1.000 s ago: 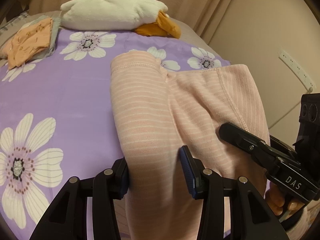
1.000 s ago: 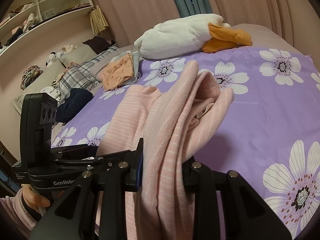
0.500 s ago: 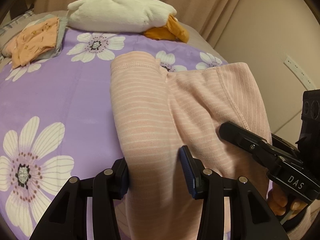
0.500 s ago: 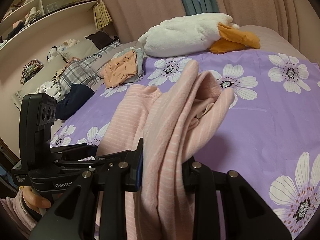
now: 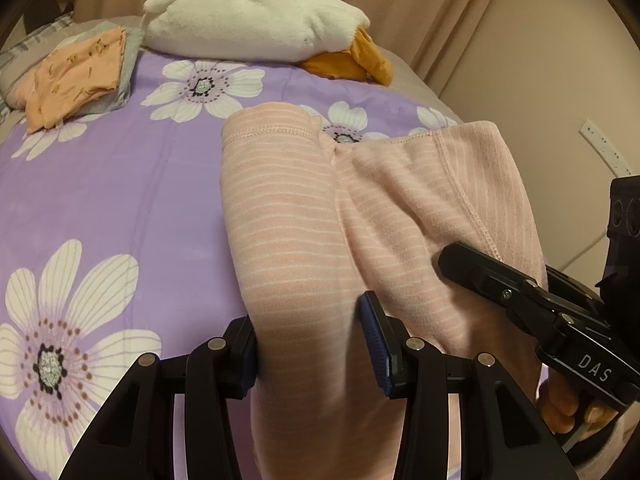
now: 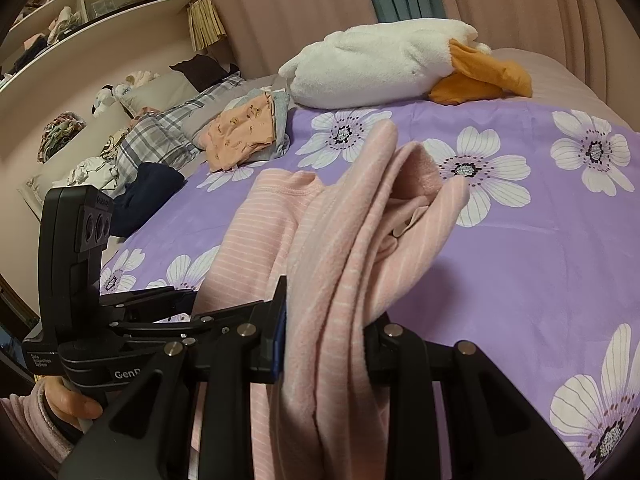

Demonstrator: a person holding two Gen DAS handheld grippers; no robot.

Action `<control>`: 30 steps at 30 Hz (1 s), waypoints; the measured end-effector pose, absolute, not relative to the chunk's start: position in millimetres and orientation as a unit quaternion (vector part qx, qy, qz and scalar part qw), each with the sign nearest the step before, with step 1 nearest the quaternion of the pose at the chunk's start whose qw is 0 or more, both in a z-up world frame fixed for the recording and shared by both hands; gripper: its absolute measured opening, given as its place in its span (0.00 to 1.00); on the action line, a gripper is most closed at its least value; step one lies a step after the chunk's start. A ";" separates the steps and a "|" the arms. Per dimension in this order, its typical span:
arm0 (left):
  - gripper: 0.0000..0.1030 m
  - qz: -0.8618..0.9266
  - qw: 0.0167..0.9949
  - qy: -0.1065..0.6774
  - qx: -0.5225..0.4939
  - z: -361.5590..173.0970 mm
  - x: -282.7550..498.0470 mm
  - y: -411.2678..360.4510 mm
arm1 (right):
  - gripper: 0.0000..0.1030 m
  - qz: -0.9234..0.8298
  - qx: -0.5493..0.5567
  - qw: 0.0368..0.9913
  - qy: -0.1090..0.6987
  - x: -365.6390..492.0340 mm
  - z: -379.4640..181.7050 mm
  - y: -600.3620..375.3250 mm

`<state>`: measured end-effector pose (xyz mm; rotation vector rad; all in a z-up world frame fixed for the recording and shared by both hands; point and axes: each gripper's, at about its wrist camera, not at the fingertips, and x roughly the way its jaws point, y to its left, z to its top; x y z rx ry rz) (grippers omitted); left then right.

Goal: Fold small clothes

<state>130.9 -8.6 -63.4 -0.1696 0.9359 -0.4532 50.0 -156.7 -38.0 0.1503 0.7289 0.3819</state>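
Both views shifted since a second ago: bedspread flowers slid toward the near edge of frame, plush duck drifted right, whole rig carried forward over the bed; garment unchanged between both claws throughout.

Bed [image 5: 120, 184], purple spread with white flowers, under everything. Plush white duck [image 5: 256, 24] at far end; folded orange-and-grey pile [image 5: 80, 72] near the far left corner, well apart from the work.

Task item: pink striped garment [image 5: 288, 216], soft fleecy knit, thin white stripes, stitched hems visible at the far ends. Held off the bedspread at the near end, far ends drooping toward or onto the spread; contact not resolvable. Doubled in two lobes in the left view; bunched into several loose layers in the right view.

Left claw [image 5: 308, 340]: about half open, closed on a thick roll of the garment. Right claw [image 6: 324, 344]: narrower, pinching several gathered layers of the same garment.

Risks, judged:
- Uneven lay-down: bunched layers at the right claw likely to land as a wad, not a flat panel.
- Skewed fold if hems not aligned before release.
- Slip of an inner layer from the thick stack, fleece being springy.
- Dragging of the spread if lowered too far while moving.
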 end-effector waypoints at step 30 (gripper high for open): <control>0.43 -0.214 0.853 0.472 -0.068 -88.3 172.3 -16.1 | 0.27 0.177 0.085 0.906 0.375 99.9 -66.6 -164.4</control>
